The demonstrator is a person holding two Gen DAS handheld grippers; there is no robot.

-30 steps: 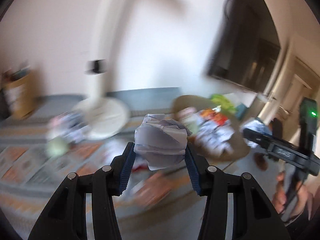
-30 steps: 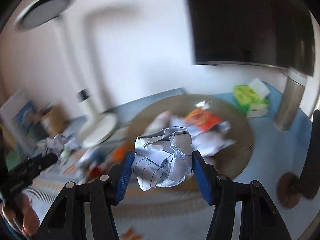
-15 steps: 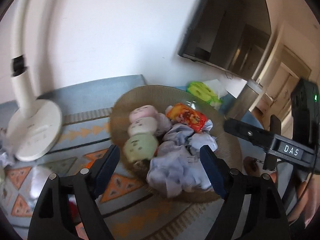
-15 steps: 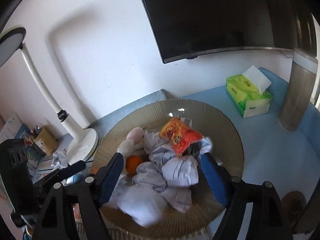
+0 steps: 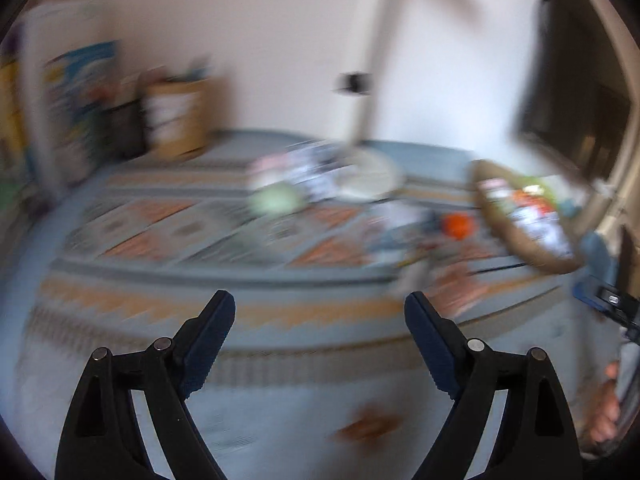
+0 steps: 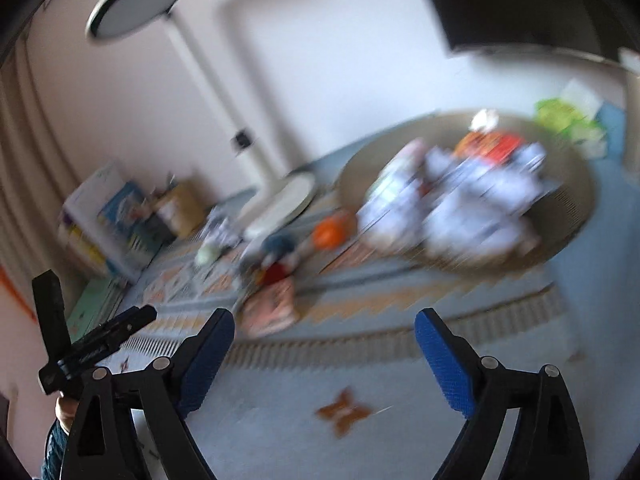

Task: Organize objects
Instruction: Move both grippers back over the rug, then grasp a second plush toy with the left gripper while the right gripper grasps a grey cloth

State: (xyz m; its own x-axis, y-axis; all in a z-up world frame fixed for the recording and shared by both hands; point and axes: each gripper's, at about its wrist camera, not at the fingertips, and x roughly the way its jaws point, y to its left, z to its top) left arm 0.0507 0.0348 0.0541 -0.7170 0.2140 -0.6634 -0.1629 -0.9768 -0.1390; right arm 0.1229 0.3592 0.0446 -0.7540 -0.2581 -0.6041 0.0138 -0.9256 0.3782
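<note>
Both views are motion-blurred. My left gripper (image 5: pixel 319 312) is open and empty above the patterned mat (image 5: pixel 180 232). My right gripper (image 6: pixel 324 330) is open and empty too. The round woven basket (image 6: pixel 568 208) holds crumpled papers (image 6: pixel 472 208), a red snack pack (image 6: pixel 492 144) and soft toys; it shows at the far right in the left wrist view (image 5: pixel 496 220). Loose items lie on the mat: an orange ball (image 6: pixel 332 232), a pale green ball (image 5: pixel 276 200), a dark blue item (image 6: pixel 280 244) and a pink packet (image 6: pixel 268 308).
A white lamp base (image 6: pixel 280 204) stands behind the loose items. A cardboard box (image 5: pixel 176 120) and books (image 6: pixel 108 220) stand at the back left. A green tissue pack (image 6: pixel 568 124) and a dark monitor (image 6: pixel 520 0) are at the right.
Both grippers let go of their crumpled papers into the basket, then pulled back and swung left. The basket now lies farther off to the right.
</note>
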